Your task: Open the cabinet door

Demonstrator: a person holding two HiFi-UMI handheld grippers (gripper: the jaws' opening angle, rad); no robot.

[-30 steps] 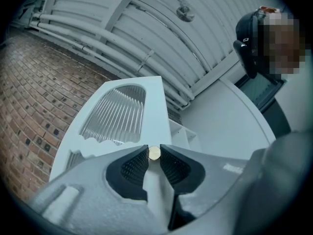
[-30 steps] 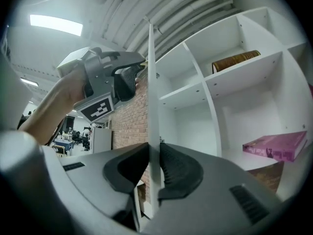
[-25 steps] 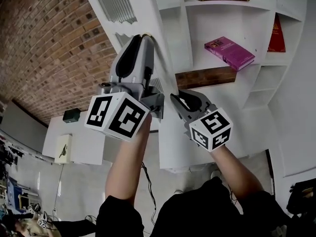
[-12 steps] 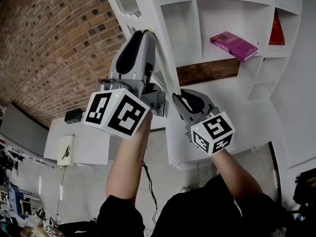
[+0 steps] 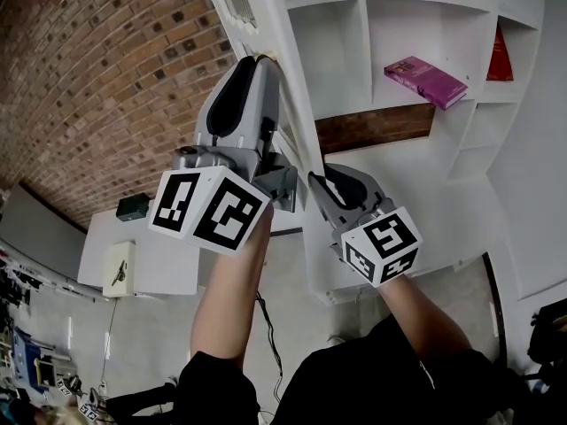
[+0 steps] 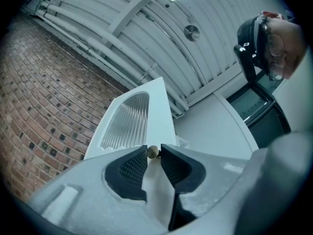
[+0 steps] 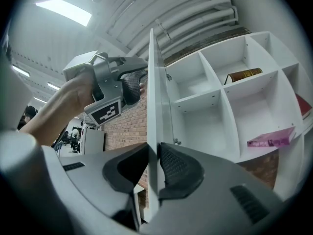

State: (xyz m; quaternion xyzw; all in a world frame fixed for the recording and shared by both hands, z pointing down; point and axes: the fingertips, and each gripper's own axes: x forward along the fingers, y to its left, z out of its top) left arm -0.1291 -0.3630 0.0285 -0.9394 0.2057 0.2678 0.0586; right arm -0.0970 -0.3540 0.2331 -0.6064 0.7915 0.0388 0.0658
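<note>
White door point(image 7: 152, 82) stands edge-on at 12 o'clock in the right gripper view, with the shelves point(image 7: 220, 97) bared at 3 o'clock. Left gripper point(image 6: 153, 151) is pinched on the small brass knob point(image 6: 153, 152), the natural pull point. Right gripper point(image 7: 154, 148) is clamped on the door's free edge, probably to steady the swing, though pad contact is hard to confirm at this tight angle. Door looks about half open.
</note>
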